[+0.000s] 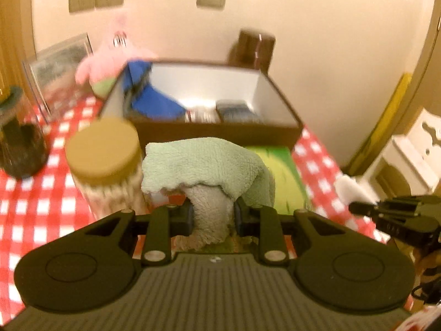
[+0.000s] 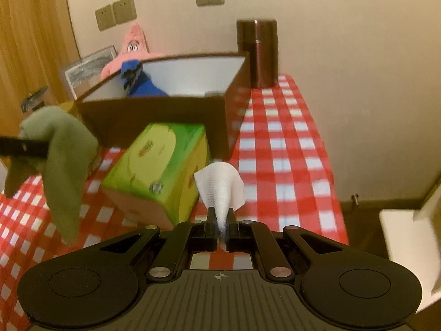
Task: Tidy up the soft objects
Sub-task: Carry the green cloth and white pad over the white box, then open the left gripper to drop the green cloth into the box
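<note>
My left gripper (image 1: pixel 212 218) is shut on a pale green fleece cloth (image 1: pixel 204 165) and holds it above the checked table, in front of the brown box (image 1: pixel 220 132). The same cloth (image 2: pixel 63 149) hangs at the left of the right wrist view. My right gripper (image 2: pixel 220 220) is shut on a white tissue (image 2: pixel 222 187) beside the green tissue box (image 2: pixel 157 162). It also shows at the right of the left wrist view (image 1: pixel 355 204) with the tissue (image 1: pixel 348 186). The brown box (image 2: pixel 154 121) holds a blue cloth (image 1: pixel 157 96) and dark folded items (image 1: pixel 237 110).
A pink star plush (image 1: pixel 115 55) leans on the wall behind the box. A jar with a tan lid (image 1: pixel 103 149) stands left of the cloth, a dark glass jar (image 1: pixel 19 143) further left. A brown canister (image 2: pixel 257 52) stands at the back. A white chair (image 1: pixel 408 151) is right of the table.
</note>
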### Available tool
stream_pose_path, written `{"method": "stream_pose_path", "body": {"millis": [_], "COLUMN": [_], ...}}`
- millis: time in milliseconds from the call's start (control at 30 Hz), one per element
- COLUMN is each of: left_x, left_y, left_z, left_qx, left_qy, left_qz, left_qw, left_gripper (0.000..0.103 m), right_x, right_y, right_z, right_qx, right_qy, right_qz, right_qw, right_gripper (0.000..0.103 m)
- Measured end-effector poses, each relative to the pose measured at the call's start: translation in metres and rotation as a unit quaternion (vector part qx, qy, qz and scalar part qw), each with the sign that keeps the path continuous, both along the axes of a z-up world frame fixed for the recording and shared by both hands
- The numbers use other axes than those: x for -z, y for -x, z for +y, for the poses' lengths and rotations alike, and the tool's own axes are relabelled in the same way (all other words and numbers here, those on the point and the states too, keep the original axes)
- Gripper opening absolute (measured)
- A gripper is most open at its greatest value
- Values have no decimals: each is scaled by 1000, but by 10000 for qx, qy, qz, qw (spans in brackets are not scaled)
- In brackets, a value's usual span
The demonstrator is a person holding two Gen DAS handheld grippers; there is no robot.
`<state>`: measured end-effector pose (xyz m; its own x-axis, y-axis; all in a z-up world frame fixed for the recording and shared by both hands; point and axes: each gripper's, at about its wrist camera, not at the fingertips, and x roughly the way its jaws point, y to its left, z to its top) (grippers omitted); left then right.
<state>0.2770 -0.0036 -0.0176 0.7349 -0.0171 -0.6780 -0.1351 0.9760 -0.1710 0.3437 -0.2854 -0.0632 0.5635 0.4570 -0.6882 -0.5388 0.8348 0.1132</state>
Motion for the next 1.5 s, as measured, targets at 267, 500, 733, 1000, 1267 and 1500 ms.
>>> {"method": "stream_pose_path", "body": {"millis": [267,500,733,1000,1267,1500], "left_x": [-44,-59,-54,-24,6,11], "left_y": [-48,-103,-160,-211,-235,-241], "left_z": [22,34,48,57,54,56], "left_qx": [-322,-470,-609,-579,-437,-452], "left_qy": [-194,-450,-711,-969,-919,-1008], "left_qz": [-575,-700,-598,-117,400,558], "left_qw": [9976,9954,9938,9935,9940,9923], "left_gripper": [24,24,25,29,54,60], "right_x": [-36,-64,-67,-43,-25,-16], "right_y": [-45,-89,-132,-167,-188,-197], "right_z": [18,53,89,113,122,129], "right_qx": [-177,-479,-694,-732,-715,-751], "right_qy": [-285,-538,-593,-457,-495,-475], "right_qz": [-581,-992,-994,-707,-376,-239], "right_qw": [9977,9925,9909,9938,9955,9958], "right_gripper": [5,5,5,5,5,5]}}
